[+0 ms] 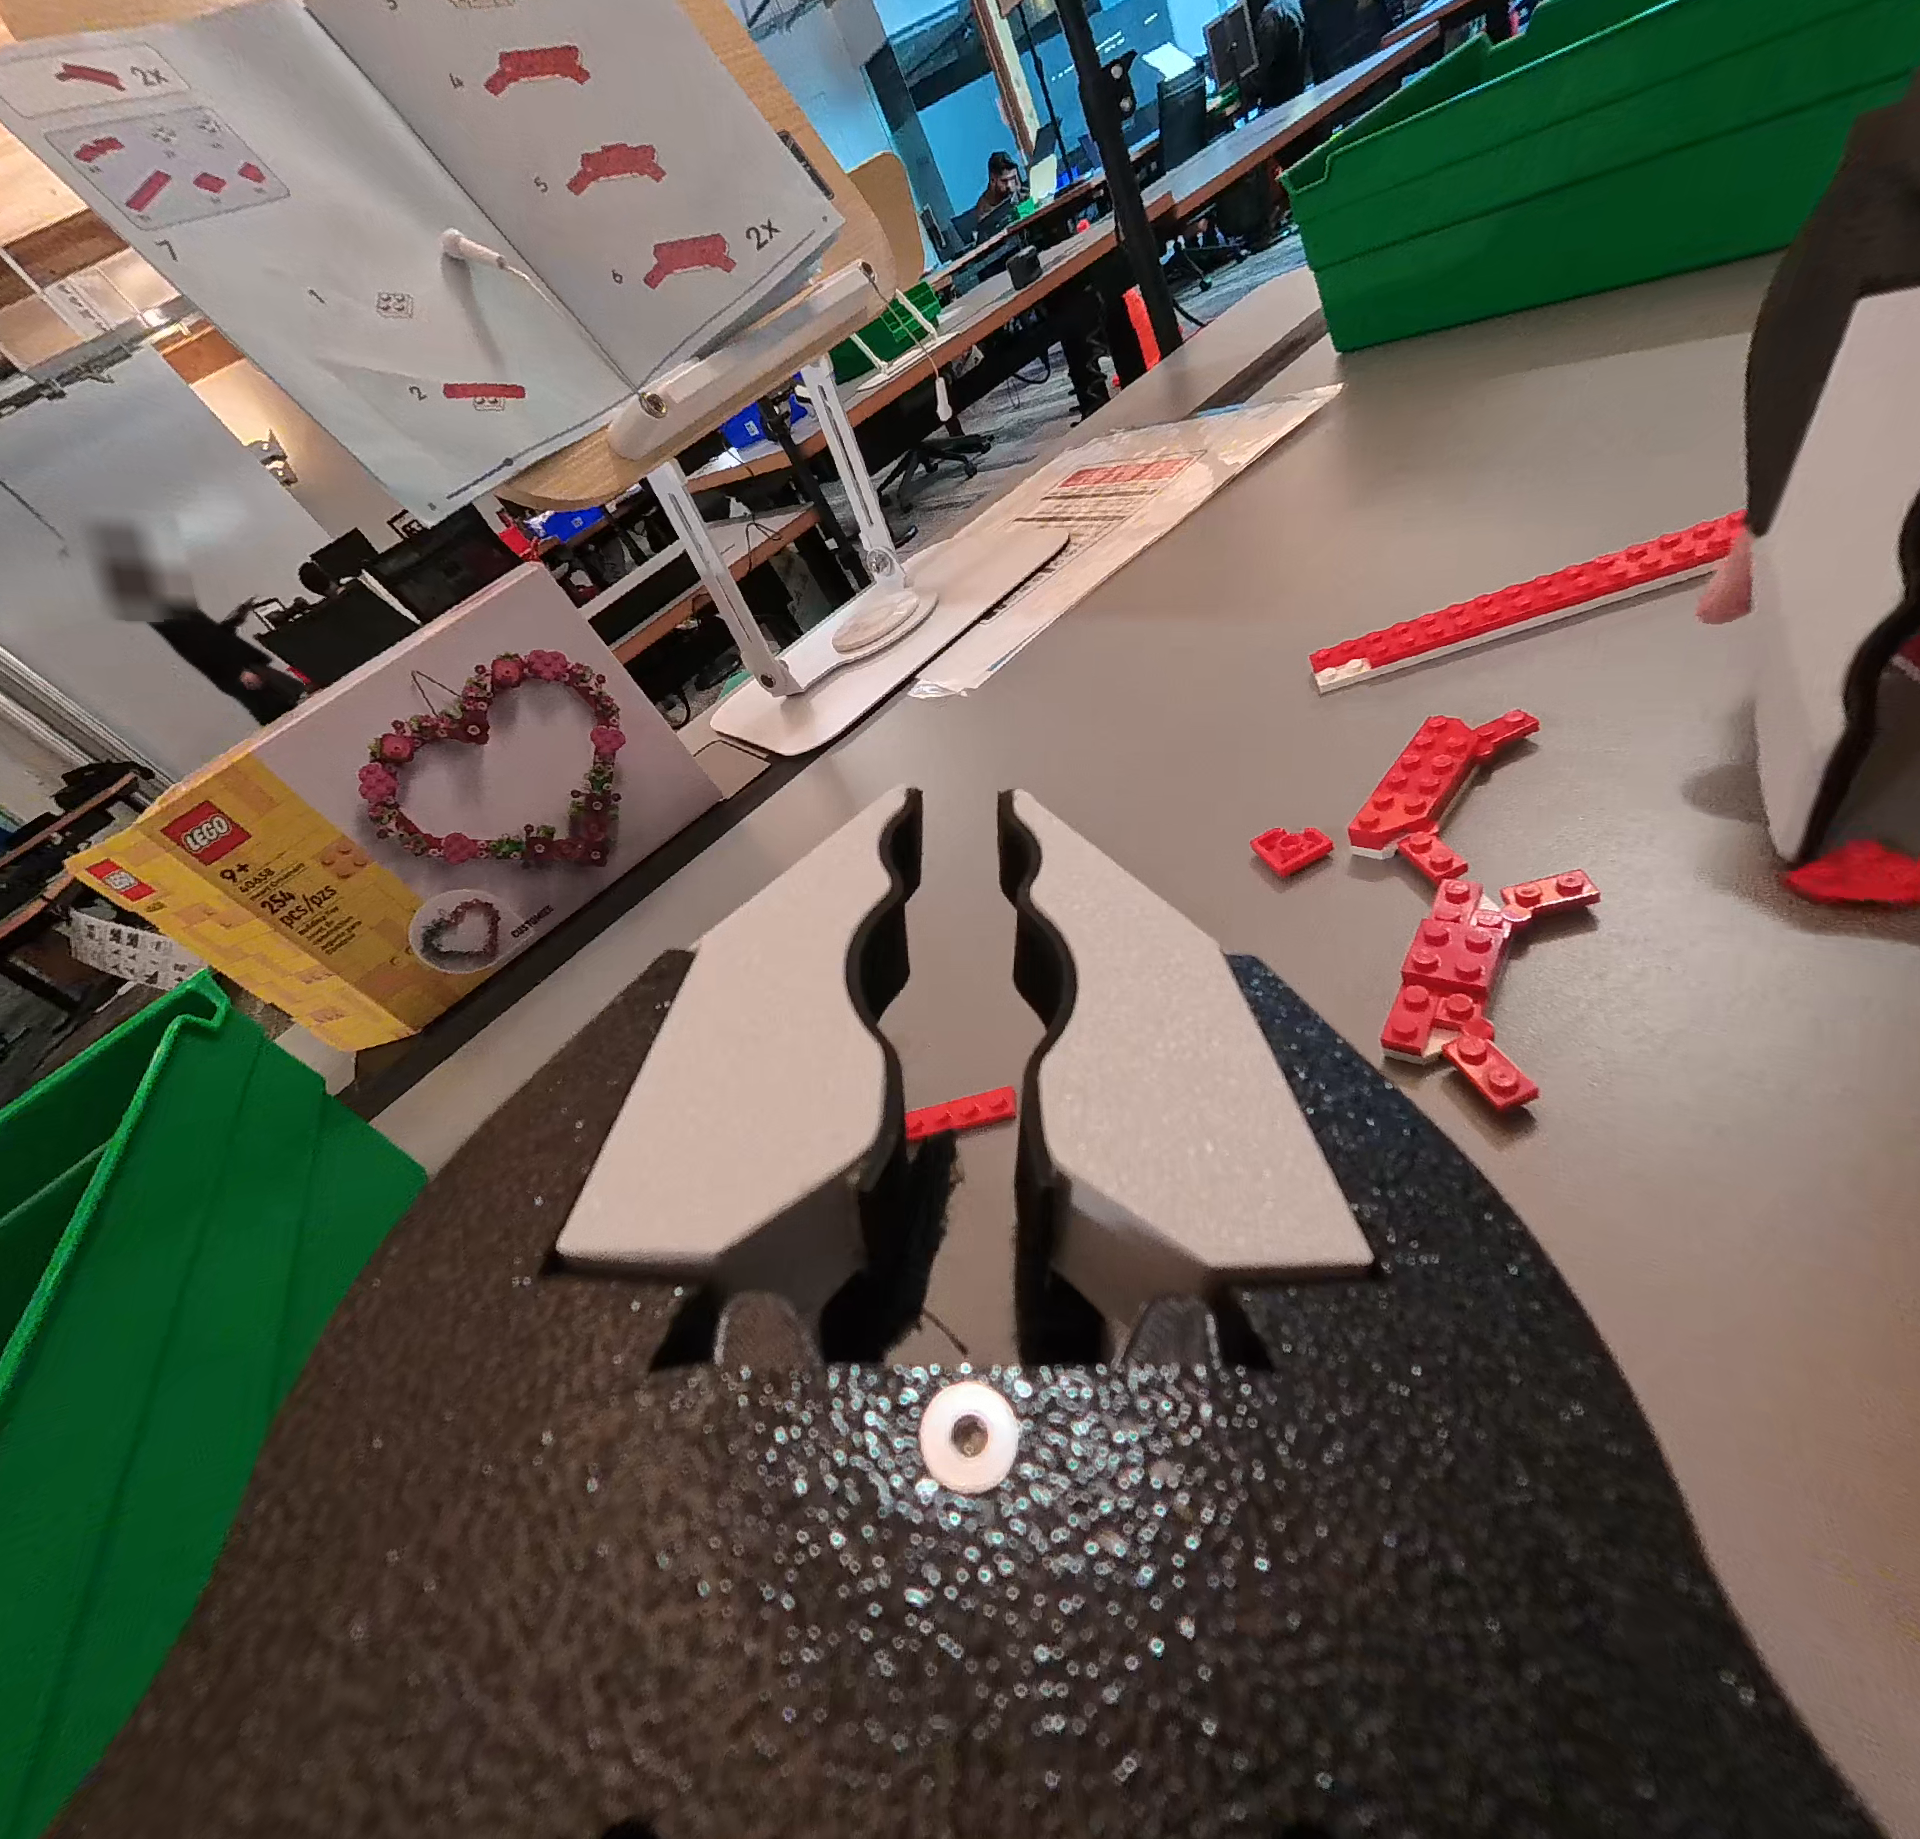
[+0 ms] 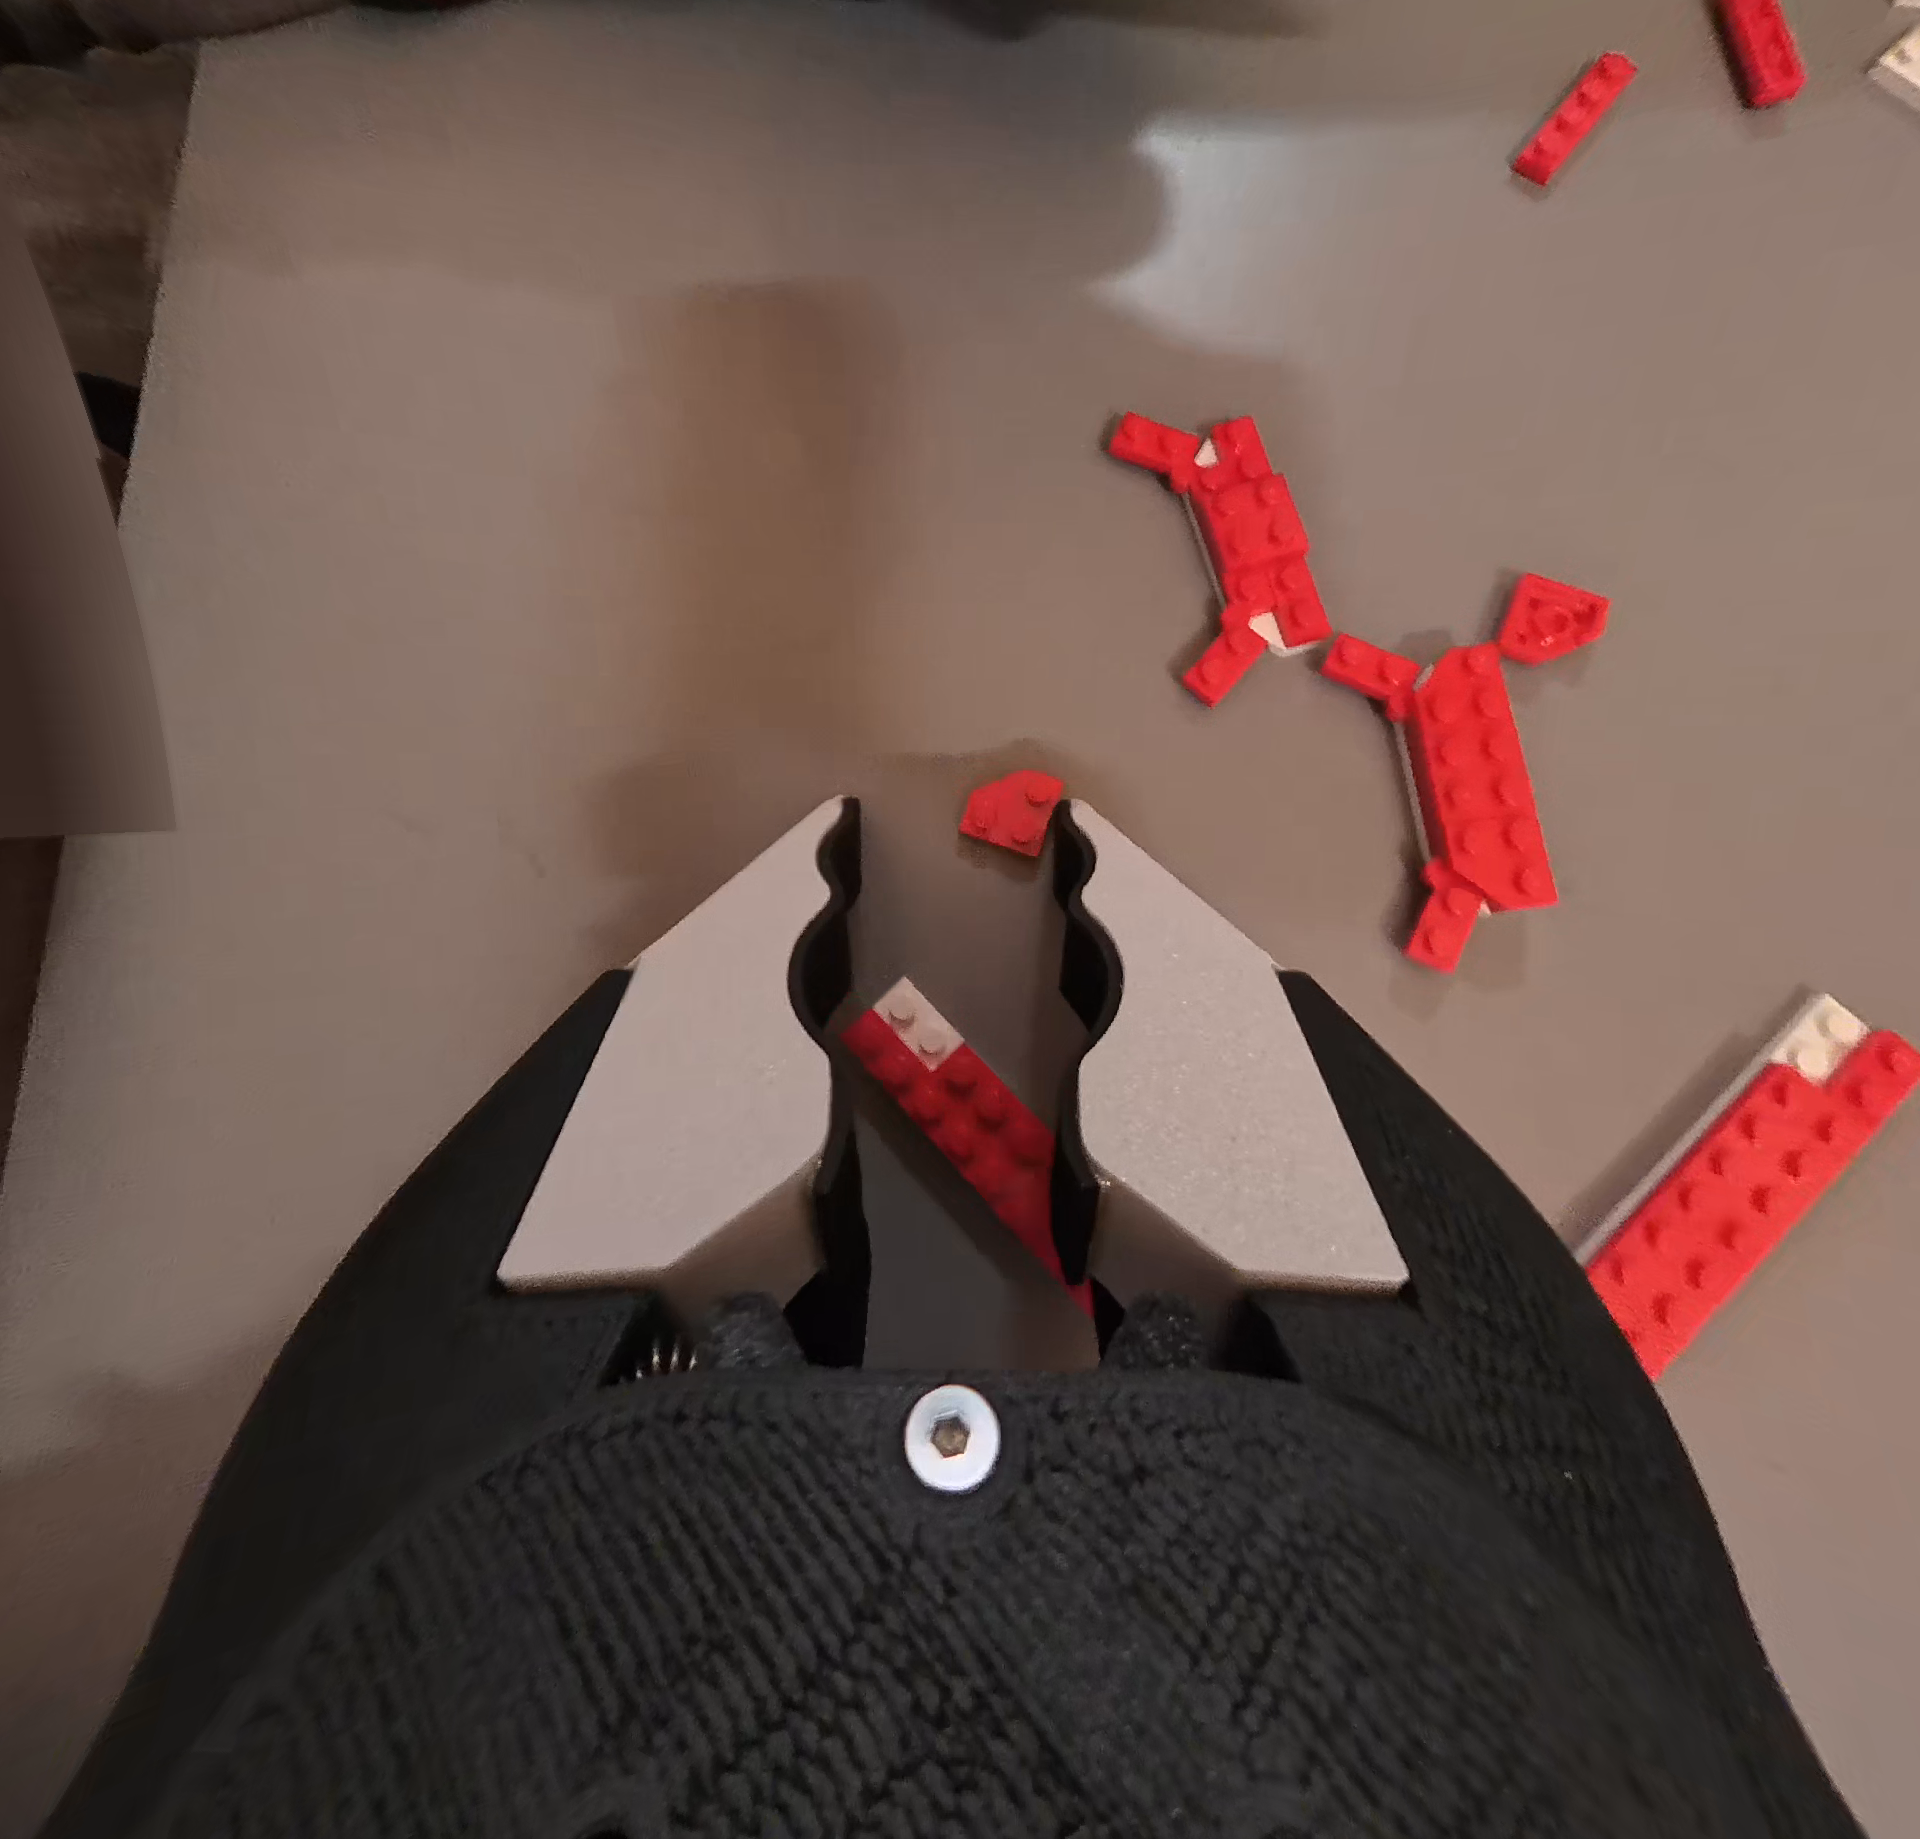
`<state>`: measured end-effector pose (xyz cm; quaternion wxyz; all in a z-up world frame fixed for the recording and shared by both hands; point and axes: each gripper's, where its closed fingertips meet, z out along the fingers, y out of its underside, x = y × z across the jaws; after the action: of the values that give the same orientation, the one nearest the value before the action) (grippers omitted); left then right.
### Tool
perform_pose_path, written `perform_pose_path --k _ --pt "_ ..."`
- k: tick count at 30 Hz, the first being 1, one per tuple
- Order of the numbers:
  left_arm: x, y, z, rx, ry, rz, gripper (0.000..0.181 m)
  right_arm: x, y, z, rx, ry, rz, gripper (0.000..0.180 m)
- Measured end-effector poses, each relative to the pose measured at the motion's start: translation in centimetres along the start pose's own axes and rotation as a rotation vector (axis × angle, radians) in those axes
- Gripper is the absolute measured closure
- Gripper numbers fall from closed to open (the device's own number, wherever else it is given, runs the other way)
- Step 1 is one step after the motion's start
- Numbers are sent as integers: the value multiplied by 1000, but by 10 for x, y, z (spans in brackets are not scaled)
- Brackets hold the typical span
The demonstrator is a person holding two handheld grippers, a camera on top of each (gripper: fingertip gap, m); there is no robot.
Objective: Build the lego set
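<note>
My left gripper (image 1: 961,802) hovers low over the grey table (image 1: 1195,750), jaws a narrow gap apart and empty. Through the gap a small red plate (image 1: 961,1109) shows on the table. My right gripper (image 2: 956,813) is open above a long red plate with a white end (image 2: 956,1093). Its right fingertip touches a small red wedge plate (image 2: 1013,818). Two red sub-assemblies (image 2: 1247,542) (image 2: 1475,781) lie to its right. In the left wrist view they (image 1: 1455,968) (image 1: 1423,781) lie right of my fingers, beside the long plate (image 1: 1527,594) and the right gripper (image 1: 1829,594).
An open instruction booklet (image 1: 416,179) on a white stand and the set's box (image 1: 416,823) stand at the table's far edge. Green bins sit at the left (image 1: 156,1218) and back right (image 1: 1610,179). A wide red plate (image 2: 1745,1197) and loose red plates (image 2: 1574,116) lie right. One gripper's finger ends stand about 20 cm off the other's.
</note>
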<state>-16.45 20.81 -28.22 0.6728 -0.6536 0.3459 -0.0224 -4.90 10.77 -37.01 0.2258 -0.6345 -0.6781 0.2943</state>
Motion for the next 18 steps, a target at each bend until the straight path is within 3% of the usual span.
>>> perform_pose_path --k 11,18 --pt "0 1 0 -4 4 3 169 -2 1 -5 -3 32 -12 143" --pt "3 3 2 -12 12 13 169 1 -2 -3 29 46 -19 153"
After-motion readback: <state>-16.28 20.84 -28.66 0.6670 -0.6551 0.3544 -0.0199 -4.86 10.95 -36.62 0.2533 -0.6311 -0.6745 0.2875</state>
